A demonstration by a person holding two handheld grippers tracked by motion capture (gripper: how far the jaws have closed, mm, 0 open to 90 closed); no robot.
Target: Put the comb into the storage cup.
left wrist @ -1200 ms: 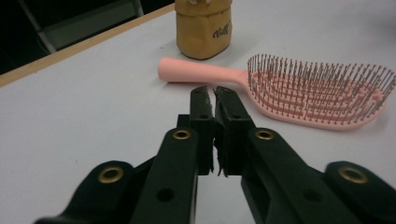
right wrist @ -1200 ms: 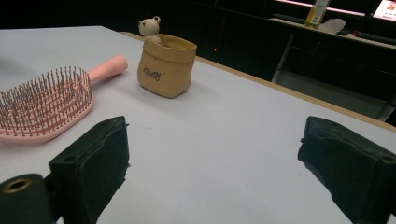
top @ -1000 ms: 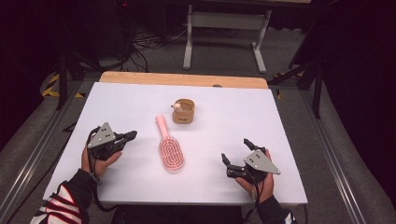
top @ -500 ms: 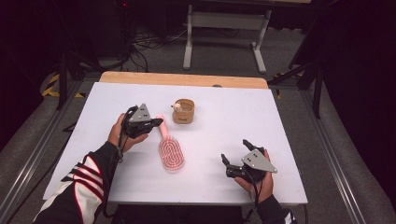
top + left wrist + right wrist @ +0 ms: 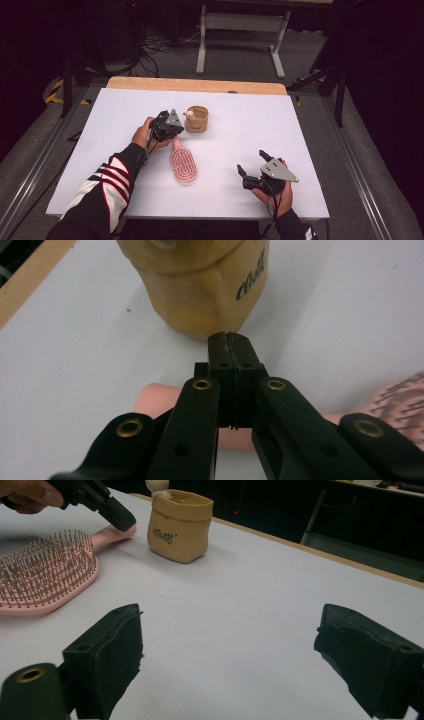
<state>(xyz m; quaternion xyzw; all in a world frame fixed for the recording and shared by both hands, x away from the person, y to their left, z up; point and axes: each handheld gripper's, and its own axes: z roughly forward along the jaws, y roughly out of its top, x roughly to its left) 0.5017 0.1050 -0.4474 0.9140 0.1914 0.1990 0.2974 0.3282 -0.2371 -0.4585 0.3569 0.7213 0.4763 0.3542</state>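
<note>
Pink hairbrush (image 5: 183, 166) lay flat on white table, bristles up, oval vented head toward person, handle (image 5: 159, 395) pointing away toward tan pouch. Handle end passed beneath closed left gripper tips; contact not determinable. Tan pouch (image 5: 196, 119) stood upright just beyond handle end, rim rolled, dark script lettering on side, small pale object protruding from top.
</note>
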